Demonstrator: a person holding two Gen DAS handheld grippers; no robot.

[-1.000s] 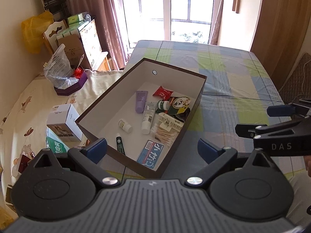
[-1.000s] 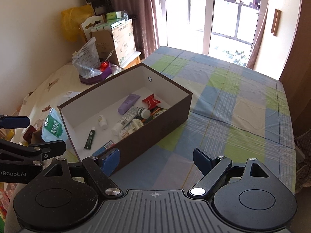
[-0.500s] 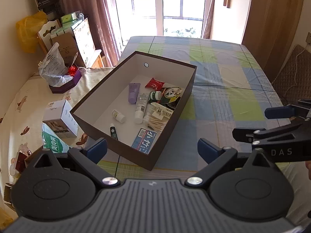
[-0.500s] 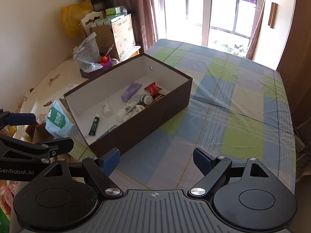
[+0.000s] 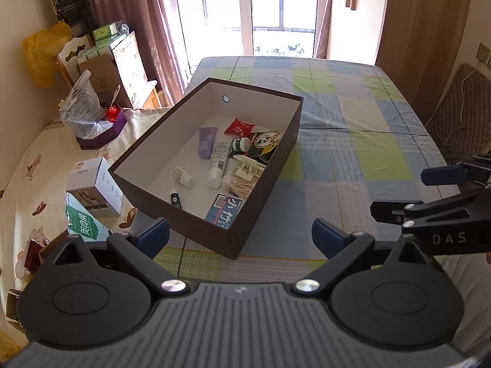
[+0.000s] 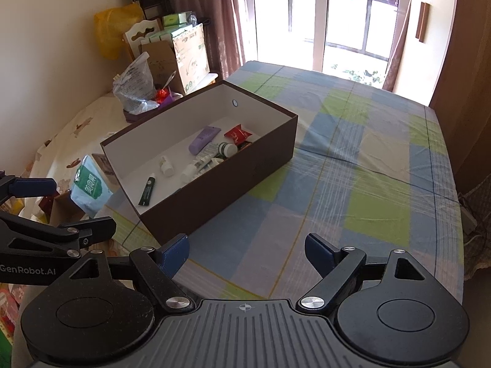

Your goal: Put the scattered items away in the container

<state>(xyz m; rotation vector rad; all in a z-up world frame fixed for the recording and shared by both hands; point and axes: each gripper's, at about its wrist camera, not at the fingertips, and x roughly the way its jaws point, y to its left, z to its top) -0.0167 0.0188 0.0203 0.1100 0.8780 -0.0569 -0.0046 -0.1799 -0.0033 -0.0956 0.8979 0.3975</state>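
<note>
The brown box point(image 5: 264, 190) sits at an angle on the checked bedspread point(image 5: 353, 153), toward its left edge, and it already holds the small things: a purple tube point(image 5: 207, 141), a red sachet point(image 5: 239, 128), a white tube point(image 5: 218, 162), a little white bottle point(image 5: 183, 177), a green-capped bottle point(image 5: 241, 144), a bundle of cotton swabs point(image 5: 239, 182), a blue pack point(image 5: 224, 212) and a thin dark green tube point(image 5: 175, 199). The left gripper point(image 5: 241, 234) hangs above the near corner of the box with its jaws spread wide and nothing between them; the right gripper point(image 6: 247, 253) hovers over bare bedspread just beside the box, equally spread and empty. No loose item lies on the checked cloth that I can see, so the tidying looks close to finished. Beyond the box, on the cream sheet, lie a white carton point(image 5: 95, 187) and a green tissue pack point(image 5: 86, 222), though I cannot tell whether they belong to the job. The risk now is a careless reach: the left gripper is near the box's wall, and a low sweep toward that clutter could catch the rim and shove or tip the box on the soft bedding.
</note>
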